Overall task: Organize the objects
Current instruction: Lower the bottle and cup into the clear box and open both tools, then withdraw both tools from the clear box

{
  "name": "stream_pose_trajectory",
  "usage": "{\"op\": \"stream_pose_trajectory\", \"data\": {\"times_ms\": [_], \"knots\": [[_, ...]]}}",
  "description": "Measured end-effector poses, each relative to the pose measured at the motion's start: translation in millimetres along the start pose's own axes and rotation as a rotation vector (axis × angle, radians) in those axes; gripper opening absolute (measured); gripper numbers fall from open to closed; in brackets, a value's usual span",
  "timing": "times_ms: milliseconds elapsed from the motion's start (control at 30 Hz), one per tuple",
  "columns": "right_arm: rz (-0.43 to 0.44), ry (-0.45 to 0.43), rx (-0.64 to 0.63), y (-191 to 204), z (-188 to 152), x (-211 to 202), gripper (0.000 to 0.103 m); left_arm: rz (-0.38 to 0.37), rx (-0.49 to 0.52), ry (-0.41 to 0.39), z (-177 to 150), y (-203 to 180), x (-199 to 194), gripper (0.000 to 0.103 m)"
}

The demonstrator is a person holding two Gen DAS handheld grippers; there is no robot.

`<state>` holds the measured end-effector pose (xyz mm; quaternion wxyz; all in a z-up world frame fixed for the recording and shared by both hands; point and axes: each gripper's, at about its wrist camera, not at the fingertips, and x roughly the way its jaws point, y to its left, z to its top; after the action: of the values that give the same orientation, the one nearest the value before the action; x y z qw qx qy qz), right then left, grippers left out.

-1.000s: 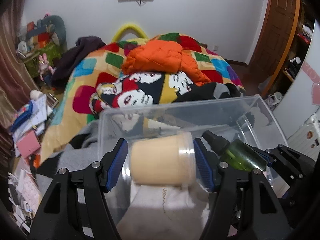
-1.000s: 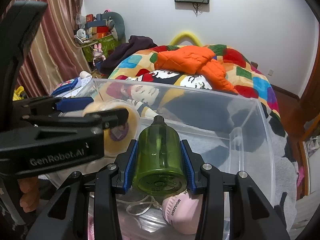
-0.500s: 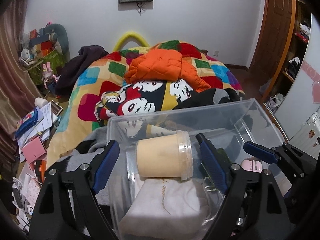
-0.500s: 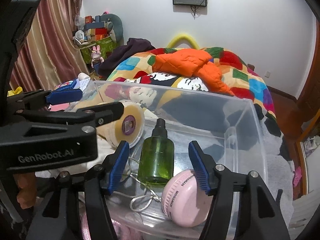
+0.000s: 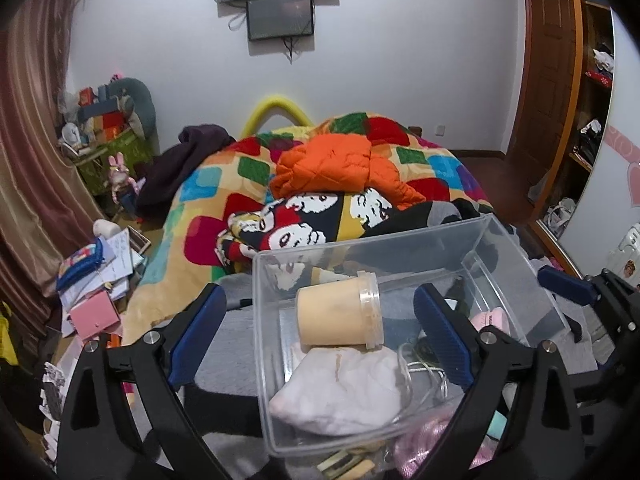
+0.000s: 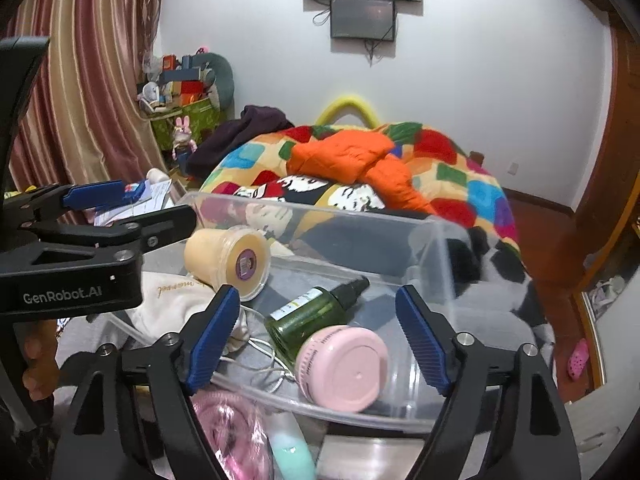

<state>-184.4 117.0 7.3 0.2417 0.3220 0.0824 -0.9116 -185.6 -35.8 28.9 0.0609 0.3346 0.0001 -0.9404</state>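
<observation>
A clear plastic bin (image 5: 516,256) (image 6: 444,252) stands on grey cloth at the bed's foot. Inside it lie a cream tub (image 5: 340,314) (image 6: 226,258) on its side, a white cloth pouch (image 5: 340,392) (image 6: 168,300), a green spray bottle (image 6: 312,312), a pink round case (image 6: 344,364) and a white cord (image 6: 260,356). My left gripper (image 5: 320,334) hangs above the bin's near end, its jaws opening wide, the tub lying free between and below them. My right gripper (image 6: 318,336) hovers over the bottle and pink case, jaws opening, touching neither.
A bed with a colourful patchwork quilt (image 5: 224,184) and an orange jacket (image 5: 336,164) lies behind the bin. Papers and a pink box (image 5: 96,312) litter the floor at left. Pink and teal items (image 6: 256,440) sit in front of the bin. A hand (image 6: 36,364) holds the left gripper.
Both grippers let go and opened: the tub left the left jaws, the green bottle dropped from the right jaws onto its side. Both grippers pulled back and up from the bin.
</observation>
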Motion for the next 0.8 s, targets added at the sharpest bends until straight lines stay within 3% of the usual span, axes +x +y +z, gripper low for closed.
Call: {"op": "stream_pose_trajectory", "data": {"times_ms": [400,800], "knots": [[-0.024,-0.051,0.014,-8,-11,-48,0.082,-0.013,-0.037,-0.023,-18,5,-40,0.096],[-0.041,-0.062,0.052,-22,-34,-74,0.082,-0.020,-0.060,0.005,-48,9,-53,0.096]]}}
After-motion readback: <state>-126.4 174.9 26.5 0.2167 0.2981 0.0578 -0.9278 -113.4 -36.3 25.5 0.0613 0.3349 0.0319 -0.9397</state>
